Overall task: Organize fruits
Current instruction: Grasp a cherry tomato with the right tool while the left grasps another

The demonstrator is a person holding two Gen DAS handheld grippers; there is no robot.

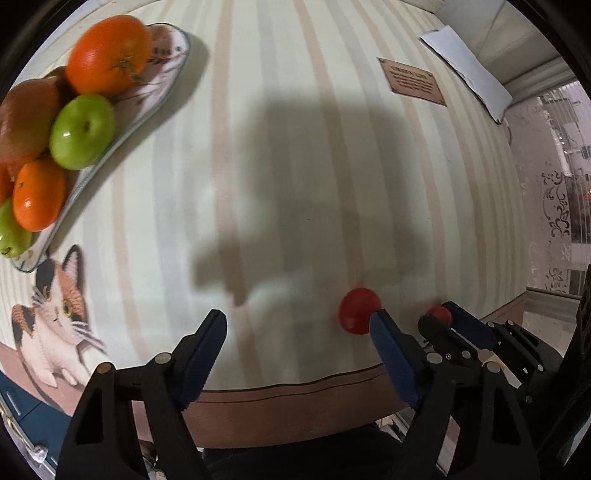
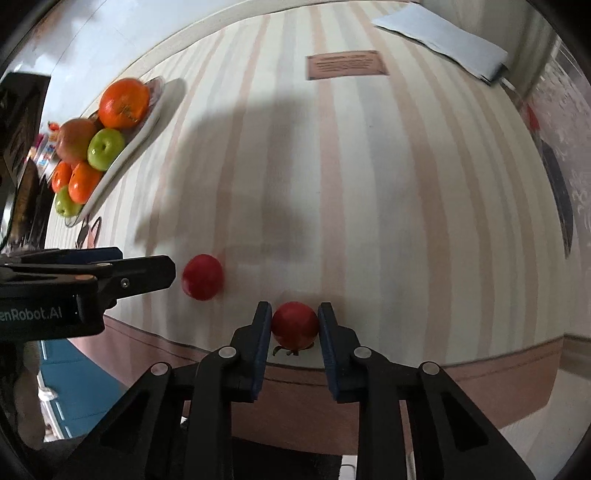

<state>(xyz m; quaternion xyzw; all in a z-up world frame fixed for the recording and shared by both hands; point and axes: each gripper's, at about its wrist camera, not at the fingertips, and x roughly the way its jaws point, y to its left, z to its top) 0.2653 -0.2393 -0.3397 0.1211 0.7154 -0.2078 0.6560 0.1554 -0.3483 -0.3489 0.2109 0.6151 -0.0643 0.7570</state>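
Plate: far left on the striped table, already loaded w/ fruits: big orange, brownish-red fruit, green apple, two small oranges, one more green apple at the low end. This part looks done.
Left gripper: points down at the table, jaws apart, nothing between them. Its right finger stands just in front of the free red fruit; touching or not, cannot tell.
Free red fruit: lies on the table, well apart from the plate, between both tools. Not grasped yet.
Right gripper: clenched on the second red fruit, both pads press its sides. Fruit seems to sit on the table near the front edge, not lifted yet.
Paper & brown card: far side, not part of the job.
Progress: approx. six fruits on the plate, two red ones left. Probably next: carry the gripped one to the plate, then the left tool takes the other.
Risk: plate is crowded, round fruit may roll off.
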